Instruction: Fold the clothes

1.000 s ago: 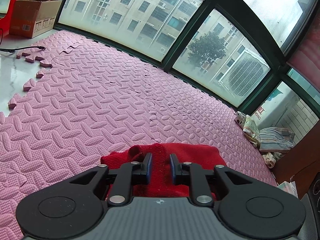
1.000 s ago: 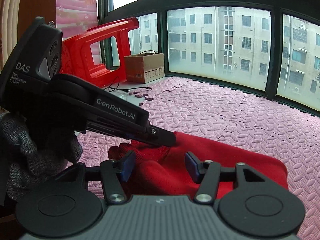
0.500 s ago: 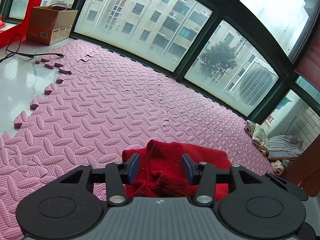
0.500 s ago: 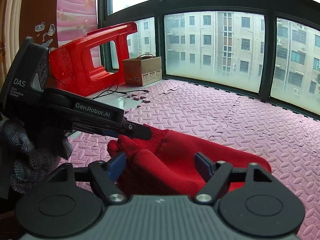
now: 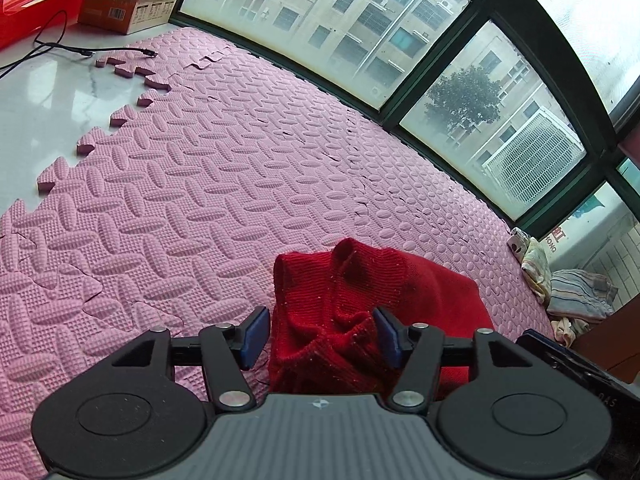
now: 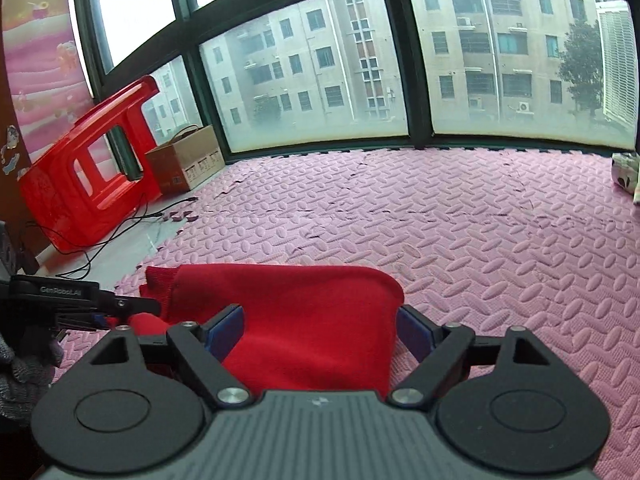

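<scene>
1. Left gripper [image 5: 320,336], black with blue pads, has its jaws spread wide; a bunched ridge of the red knitted sweater [image 5: 360,304] sits between the pads, the right pad touching the knit and the left pad just clear of it, so nothing is clamped.
2. Right gripper [image 6: 320,330] is likewise released, its blue pads set far apart on either side of the smooth folded part of the red knitted sweater [image 6: 296,320], which lies loose between them.
3. From the right wrist view, the left gripper [image 6: 132,304] reaches in from the left edge, its tip at the sweater's bunched end, held by a hand in a grey knitted glove [image 6: 20,368].
4. The sweater lies on the pink interlocking foam floor mat [image 5: 200,184], near the camera, folded into a compact bundle with a rounded far edge.
5. Beyond the mat's jagged left edge is a pale glossy floor [image 5: 44,96] crossed by a thin black cable [image 5: 60,46].
6. Farther left stand a brown cardboard box [image 6: 188,160] and a red plastic stool [image 6: 88,168] tipped on its side.
7. At the right end of the mat, a small pile of pale and striped cloths [image 5: 568,284] rests near the wall.
8. Farthest off, dark-framed windows [image 6: 416,68] show apartment blocks and a tree.
</scene>
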